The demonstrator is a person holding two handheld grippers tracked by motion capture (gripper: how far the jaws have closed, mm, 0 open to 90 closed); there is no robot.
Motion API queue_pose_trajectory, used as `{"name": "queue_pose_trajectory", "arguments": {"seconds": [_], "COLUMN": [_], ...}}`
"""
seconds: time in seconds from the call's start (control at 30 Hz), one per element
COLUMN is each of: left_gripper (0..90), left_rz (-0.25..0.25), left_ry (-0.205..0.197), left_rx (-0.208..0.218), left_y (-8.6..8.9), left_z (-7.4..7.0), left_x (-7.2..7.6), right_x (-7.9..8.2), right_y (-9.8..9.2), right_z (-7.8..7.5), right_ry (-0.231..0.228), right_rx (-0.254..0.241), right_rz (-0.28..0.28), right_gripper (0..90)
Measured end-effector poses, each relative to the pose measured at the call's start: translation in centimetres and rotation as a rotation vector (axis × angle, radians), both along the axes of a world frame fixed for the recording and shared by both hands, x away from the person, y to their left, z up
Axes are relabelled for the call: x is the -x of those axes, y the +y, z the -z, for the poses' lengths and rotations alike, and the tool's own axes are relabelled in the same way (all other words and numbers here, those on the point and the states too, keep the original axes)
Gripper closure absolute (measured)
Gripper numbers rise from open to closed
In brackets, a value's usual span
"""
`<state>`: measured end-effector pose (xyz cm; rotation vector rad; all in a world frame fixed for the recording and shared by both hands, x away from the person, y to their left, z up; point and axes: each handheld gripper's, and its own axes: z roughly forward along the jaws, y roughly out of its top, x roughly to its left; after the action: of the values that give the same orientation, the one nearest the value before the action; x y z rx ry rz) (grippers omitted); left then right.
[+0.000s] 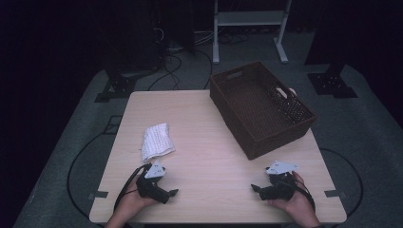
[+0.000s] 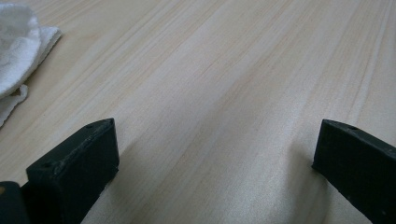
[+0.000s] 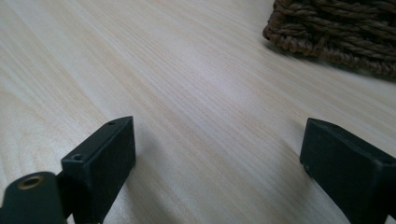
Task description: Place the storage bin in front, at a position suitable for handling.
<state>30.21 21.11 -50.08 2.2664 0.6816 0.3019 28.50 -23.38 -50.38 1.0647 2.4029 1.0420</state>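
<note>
Both grippers rest low on the table (image 1: 204, 118), left gripper (image 1: 172, 192) and right gripper (image 1: 255, 188) jaws wide and empty, the cloth (image 1: 157, 141) just beyond the left, basket (image 1: 261, 107) far right — grab one layer and it'll likely unfold, dragging.

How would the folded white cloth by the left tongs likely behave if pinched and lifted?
The folded white textured cloth looks soft and thin, so it would probably droop and unfold. It likely weighs little. Pushed across the smooth pale wooden table, it may bunch rather than slide.
</note>
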Motion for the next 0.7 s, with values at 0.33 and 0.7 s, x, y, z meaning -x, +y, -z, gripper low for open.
{"name": "queue_pose_trajectory", "arguments": {"seconds": [0.33,0.7], "left_gripper": [0.0,0.0], "left_rz": [-0.001,-0.009], "left_ry": [-0.001,0.002], "left_rx": [0.0,-0.004], "left_y": [0.0,0.1], "left_z": [0.0,0.0], "left_x": [0.0,0.0], "right_x": [0.1,0.7], "right_y": [-0.2,-0.4], "right_z": [-0.2,-1.8], "right_ry": [0.009,0.025], "right_rx": [0.007,0.032], "right_rz": [0.003,0.053], "right_gripper": [14.7,33.4]}}
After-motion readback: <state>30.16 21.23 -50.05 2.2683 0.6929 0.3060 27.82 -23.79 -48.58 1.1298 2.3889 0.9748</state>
